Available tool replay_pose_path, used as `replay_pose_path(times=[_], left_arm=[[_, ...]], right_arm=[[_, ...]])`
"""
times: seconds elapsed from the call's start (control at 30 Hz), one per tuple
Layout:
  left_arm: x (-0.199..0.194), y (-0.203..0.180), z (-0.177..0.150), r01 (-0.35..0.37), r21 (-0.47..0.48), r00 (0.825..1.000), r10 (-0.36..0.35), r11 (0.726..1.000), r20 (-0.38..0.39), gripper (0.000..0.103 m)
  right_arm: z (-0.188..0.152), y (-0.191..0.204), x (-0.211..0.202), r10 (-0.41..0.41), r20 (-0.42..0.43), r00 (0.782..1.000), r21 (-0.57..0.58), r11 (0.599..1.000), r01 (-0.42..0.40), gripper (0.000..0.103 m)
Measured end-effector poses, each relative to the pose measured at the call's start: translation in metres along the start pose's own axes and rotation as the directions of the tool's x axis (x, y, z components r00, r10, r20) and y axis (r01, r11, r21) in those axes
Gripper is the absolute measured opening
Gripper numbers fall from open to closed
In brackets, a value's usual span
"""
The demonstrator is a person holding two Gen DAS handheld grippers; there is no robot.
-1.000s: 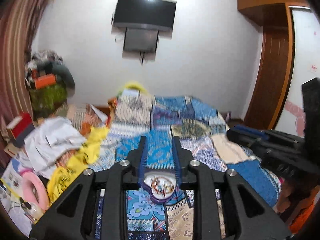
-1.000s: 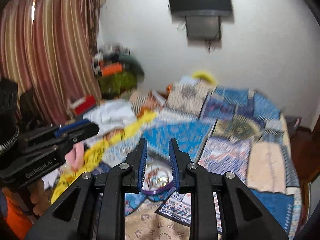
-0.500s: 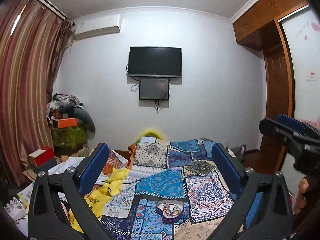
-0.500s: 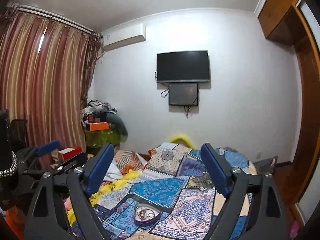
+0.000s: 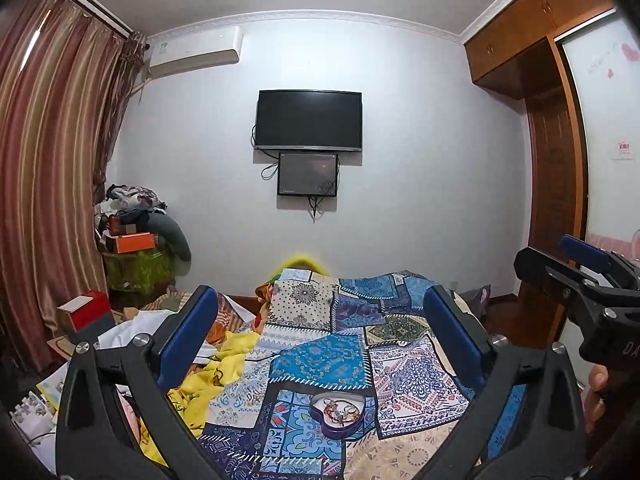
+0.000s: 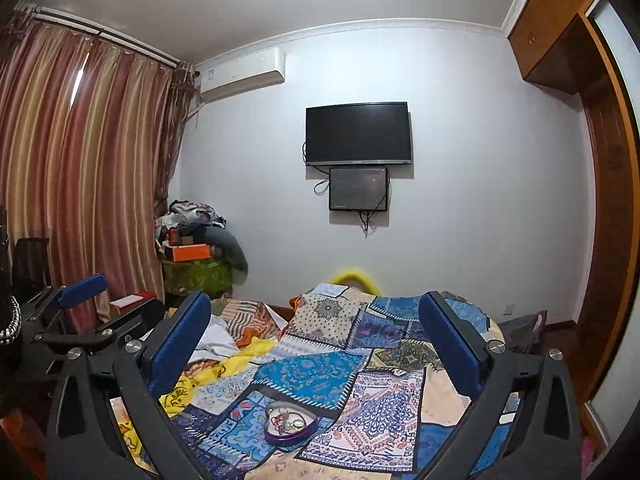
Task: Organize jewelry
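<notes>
A purple heart-shaped tin (image 5: 339, 416) with a tangle of jewelry in it lies on the patchwork bed cover (image 5: 320, 364). It also shows in the right wrist view (image 6: 289, 426). My left gripper (image 5: 320, 336) is wide open and empty, raised above and behind the tin. My right gripper (image 6: 316, 340) is wide open and empty, also raised well above the tin. The right gripper shows at the right edge of the left wrist view (image 5: 580, 280). The left gripper shows at the left edge of the right wrist view (image 6: 80, 312).
A yellow cloth (image 5: 216, 376) and white papers (image 5: 132, 332) lie on the left of the bed. A red box (image 5: 86, 312) and a stack of clothes on a green stand (image 5: 136, 240) are by the striped curtain (image 5: 48, 184). A TV (image 5: 309, 120) hangs on the wall; a wooden wardrobe (image 5: 556, 160) stands right.
Both grippers were nearly shut and low over the tin one second ago. They have opened wide and lifted up and back; the tin stays on the bed.
</notes>
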State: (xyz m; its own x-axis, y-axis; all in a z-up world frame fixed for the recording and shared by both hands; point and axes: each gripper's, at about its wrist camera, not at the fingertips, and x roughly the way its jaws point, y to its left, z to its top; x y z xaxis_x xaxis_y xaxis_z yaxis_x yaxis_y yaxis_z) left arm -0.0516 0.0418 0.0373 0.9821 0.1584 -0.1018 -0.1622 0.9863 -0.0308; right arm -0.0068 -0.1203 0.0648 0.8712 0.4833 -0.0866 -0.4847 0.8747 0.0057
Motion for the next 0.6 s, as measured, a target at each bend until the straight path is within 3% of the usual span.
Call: replay_pose_path(times=[0.6], left_arm=[[0.0093,-0.0016,-0.0034,0.004,-0.003,1.000,-0.004,1.000,-0.025,0.103]], right_arm=[[-0.0054,-0.0081,-0.0018,0.010,-0.044,0.999,0.026,1.000,-0.009,0.103]])
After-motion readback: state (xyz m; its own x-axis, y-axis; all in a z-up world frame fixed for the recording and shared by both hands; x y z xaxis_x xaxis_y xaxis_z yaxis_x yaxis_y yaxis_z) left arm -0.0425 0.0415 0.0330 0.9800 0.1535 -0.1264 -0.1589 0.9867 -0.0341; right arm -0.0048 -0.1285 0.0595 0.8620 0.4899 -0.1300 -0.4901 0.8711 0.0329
